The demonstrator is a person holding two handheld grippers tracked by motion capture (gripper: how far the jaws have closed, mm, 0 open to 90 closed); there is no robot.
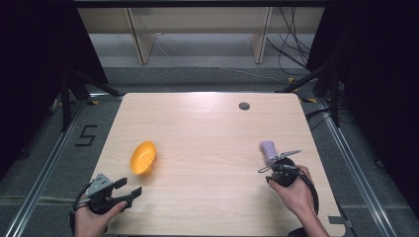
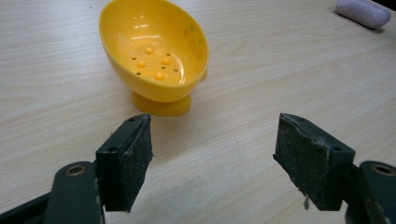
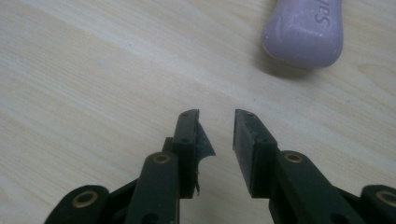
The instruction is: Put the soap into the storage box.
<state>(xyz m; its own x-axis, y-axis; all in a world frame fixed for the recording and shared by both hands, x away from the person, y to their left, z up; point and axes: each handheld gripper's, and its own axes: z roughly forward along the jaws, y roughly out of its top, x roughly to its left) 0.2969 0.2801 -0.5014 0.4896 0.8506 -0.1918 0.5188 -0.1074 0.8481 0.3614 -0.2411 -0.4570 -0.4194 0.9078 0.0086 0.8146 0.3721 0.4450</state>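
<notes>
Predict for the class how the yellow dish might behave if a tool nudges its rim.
The yellow dish stands tilted on a small foot, so it would probably tip or rock. It looks like thin, glossy plastic: likely light, stiff, and apt to slide across the smooth table.

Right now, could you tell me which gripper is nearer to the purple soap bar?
The right gripper. It sits just short of the purple soap bar, jaws slightly parted and empty. The left gripper is across the table, open, facing the yellow dish.
</notes>
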